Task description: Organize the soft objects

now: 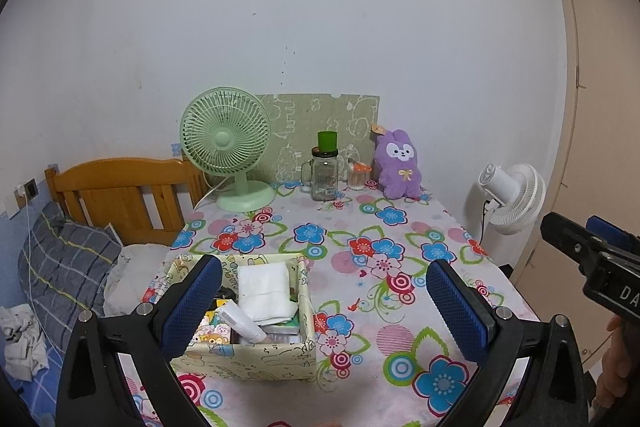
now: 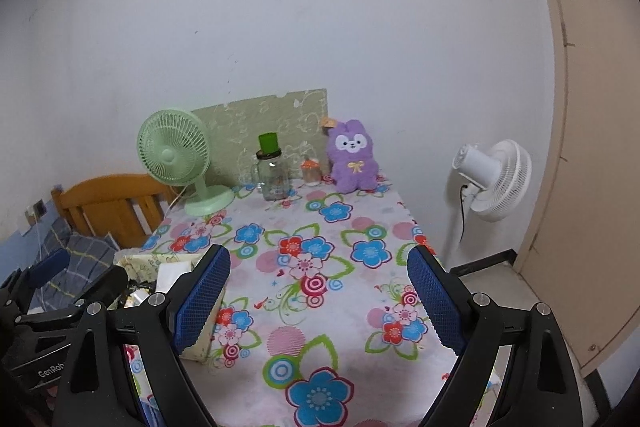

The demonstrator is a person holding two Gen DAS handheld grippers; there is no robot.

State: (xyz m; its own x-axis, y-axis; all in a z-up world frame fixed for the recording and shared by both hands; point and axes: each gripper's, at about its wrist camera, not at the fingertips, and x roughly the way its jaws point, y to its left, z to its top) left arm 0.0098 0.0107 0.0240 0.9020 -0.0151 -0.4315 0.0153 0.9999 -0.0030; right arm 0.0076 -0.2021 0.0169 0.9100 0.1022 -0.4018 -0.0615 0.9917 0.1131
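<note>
- The table (image 1: 400,307) in its floral cloth fills both views.
- The storage box (image 1: 248,355) sits at its near left, white folded cloth (image 1: 264,291) inside; lower contents are hard to make out.
- The purple plush rabbit (image 2: 352,159) stands upright at the far edge, ahead of both claws, nearer the right.
- The left gripper (image 1: 324,307) gapes empty beside the box.
- The right gripper (image 2: 320,301) likewise, well short of the rabbit.

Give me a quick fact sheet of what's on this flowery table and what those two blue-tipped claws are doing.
surface: table with flowered cloth
back row: green fan, glass jar with green lid, purple plush bunny sitting upright
near edge: patterned box holding a folded white cloth and a white tube
left gripper: open, empty, box behind its left finger
right gripper: open, empty
beside table: white fan
</note>
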